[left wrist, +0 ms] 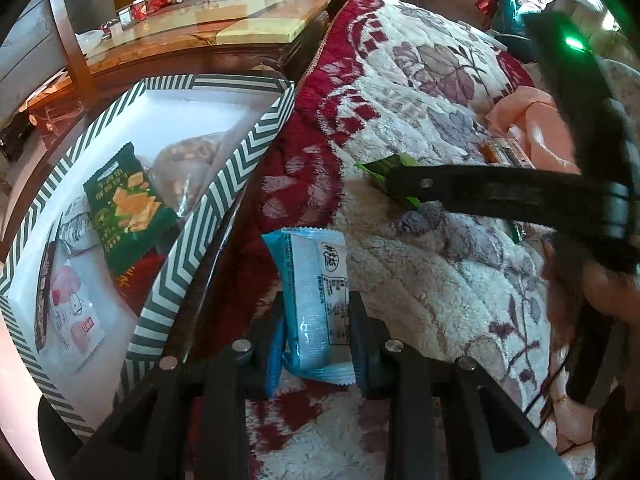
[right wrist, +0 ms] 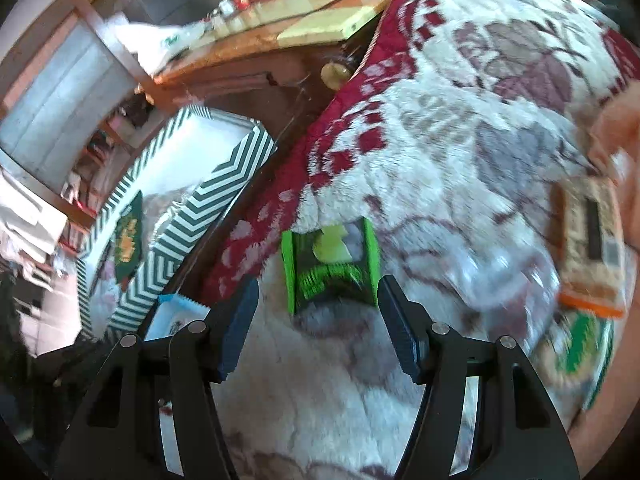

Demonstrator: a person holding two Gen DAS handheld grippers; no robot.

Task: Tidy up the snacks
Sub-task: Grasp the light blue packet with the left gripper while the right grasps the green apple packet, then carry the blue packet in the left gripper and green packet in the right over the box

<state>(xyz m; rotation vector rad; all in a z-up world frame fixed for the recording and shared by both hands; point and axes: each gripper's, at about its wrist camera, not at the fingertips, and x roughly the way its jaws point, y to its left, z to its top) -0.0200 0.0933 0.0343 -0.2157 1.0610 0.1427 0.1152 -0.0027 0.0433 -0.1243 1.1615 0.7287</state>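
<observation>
My left gripper (left wrist: 318, 340) is shut on a light blue snack packet (left wrist: 316, 300) and holds it above the fleece blanket, just right of the chevron-striped box (left wrist: 224, 200). The packet's corner also shows in the right wrist view (right wrist: 176, 312). My right gripper (right wrist: 316, 316) is open, its jaws on either side of a green snack packet (right wrist: 330, 268) lying on the blanket. In the left wrist view the right gripper's finger (left wrist: 480, 192) covers part of that green packet (left wrist: 384, 168). The box (right wrist: 200, 216) holds a dark green cracker packet (left wrist: 128, 208) and a pink-and-white packet (left wrist: 72, 312).
An orange snack bar (right wrist: 592, 248) and a green-and-white packet (right wrist: 580, 344) lie on the blanket (right wrist: 440, 140) at right. A wooden table with a glass top (left wrist: 192, 36) stands behind the box, with jars and photos on it. Peach cloth (left wrist: 532, 120) lies at far right.
</observation>
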